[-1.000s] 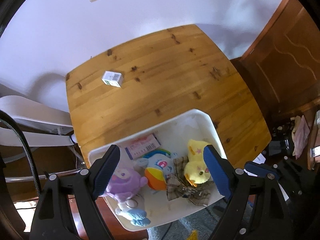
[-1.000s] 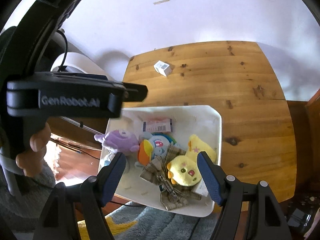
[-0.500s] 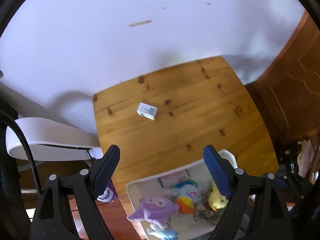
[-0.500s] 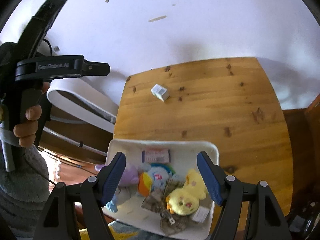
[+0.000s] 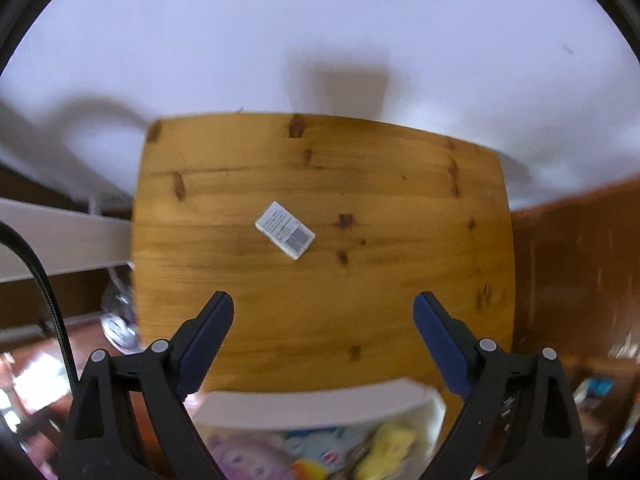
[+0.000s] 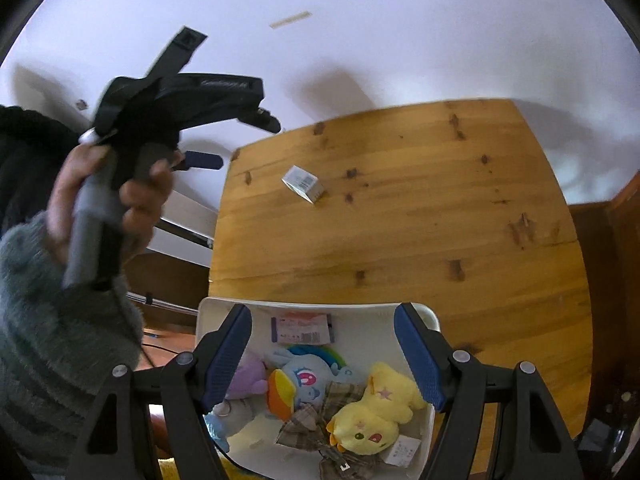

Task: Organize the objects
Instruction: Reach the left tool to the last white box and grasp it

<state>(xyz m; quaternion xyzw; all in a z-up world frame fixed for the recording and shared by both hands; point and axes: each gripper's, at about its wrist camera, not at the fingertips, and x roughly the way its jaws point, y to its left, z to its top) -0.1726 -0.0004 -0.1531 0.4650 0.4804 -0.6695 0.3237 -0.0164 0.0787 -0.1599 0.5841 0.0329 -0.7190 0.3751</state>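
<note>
A small white box with a barcode (image 5: 285, 235) lies alone on the wooden table (image 5: 380, 280); it also shows in the right wrist view (image 6: 303, 184). A white bin (image 6: 372, 312) at the table's near edge holds a yellow plush (image 6: 376, 412), a blue and rainbow plush (image 6: 304, 380), a purple plush (image 6: 248, 376), a plaid cloth (image 6: 316, 424) and a pink packet (image 6: 302, 328). My left gripper (image 5: 323, 312) is open and empty, above the table short of the box. My right gripper (image 6: 322, 328) is open and empty over the bin.
The bin's rim (image 5: 312, 404) shows blurred at the bottom of the left wrist view. A white wall (image 5: 320, 60) stands behind the table. A white chair or shelf (image 5: 60, 236) is at the left, dark wood furniture (image 5: 580, 280) at the right. The left hand and its gripper body (image 6: 132, 152) show in the right wrist view.
My left gripper has lifted and swung forward from over the bin toward the small box. My right gripper has drawn back a little. Both stay open.
</note>
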